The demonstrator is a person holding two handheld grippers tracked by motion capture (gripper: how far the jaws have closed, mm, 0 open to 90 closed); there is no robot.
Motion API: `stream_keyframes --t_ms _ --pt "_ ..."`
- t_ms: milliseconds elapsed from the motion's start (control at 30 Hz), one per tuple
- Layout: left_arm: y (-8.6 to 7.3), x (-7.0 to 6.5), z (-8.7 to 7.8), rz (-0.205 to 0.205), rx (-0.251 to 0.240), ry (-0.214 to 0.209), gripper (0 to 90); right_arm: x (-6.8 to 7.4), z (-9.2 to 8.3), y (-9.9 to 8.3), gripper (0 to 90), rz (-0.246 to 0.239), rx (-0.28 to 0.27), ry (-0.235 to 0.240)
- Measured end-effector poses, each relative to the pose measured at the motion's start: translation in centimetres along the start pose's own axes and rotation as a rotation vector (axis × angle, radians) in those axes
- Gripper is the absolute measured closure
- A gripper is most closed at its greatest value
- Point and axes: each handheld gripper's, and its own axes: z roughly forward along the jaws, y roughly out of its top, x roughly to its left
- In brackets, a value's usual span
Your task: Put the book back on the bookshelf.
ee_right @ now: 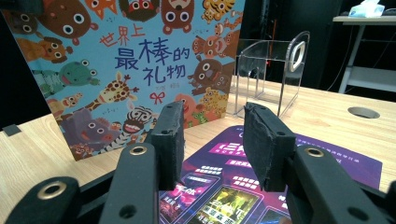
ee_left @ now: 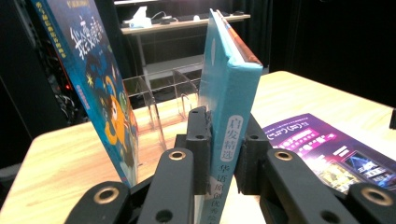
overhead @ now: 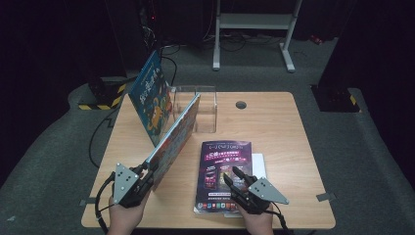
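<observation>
Two picture books stand on edge on the wooden worktop (overhead: pixel 274 122), one purple magazine (overhead: pixel 225 174) lies flat, and one clear acrylic rack (overhead: pixel 198 105) sits at the back. The left tongs (overhead: pixel 147 172) are clamped on the near spine of the light-blue book (overhead: pixel 173 139): in the left gripper view both black pads press the spine (ee_left: pixel 229 140), which carries a white oval label with dark Chinese characters. The book's front cover, seen in the right gripper view, shows cartoon animals, among them a giraffe, a zebra and a frog, around blue and red Chinese lettering (ee_right: pixel 126 70). It stands near the worktop's left-centre, its far end beside the rack. Just behind it to the left a second, darker-blue book (overhead: pixel 151 98) leans, with yellow lettering and an orange figure on its cover. The right tongs (overhead: pixel 234 175) hang above the magazine with their jaws apart and nothing between the pads. The magazine lies on white paper (overhead: pixel 259 164), whose edge shows at its right side.
</observation>
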Motion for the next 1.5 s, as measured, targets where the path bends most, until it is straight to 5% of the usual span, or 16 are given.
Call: stream_keyframes --t_ms 500,767,1367,1500 --pt "-0.1 2.7 -0.2 -0.096 -0.007 -0.002 80.5 -0.2 0.1 0.0 58.7 0.008 0.003 -0.005" --pt "-0.2 2.9 -0.2 -0.086 -0.02 -0.019 79.9 -0.9 0.1 0.0 57.6 0.004 0.024 -0.018" --pt "-0.7 2.9 -0.2 -0.057 -0.055 0.0 78.9 -6.2 -1.0 -1.3 55.5 -0.073 0.166 -0.2" --pt "-0.8 3.2 -0.2 -0.056 -0.057 -0.004 78.6 -6.8 -1.4 -1.7 55.2 -0.051 0.154 -0.224"
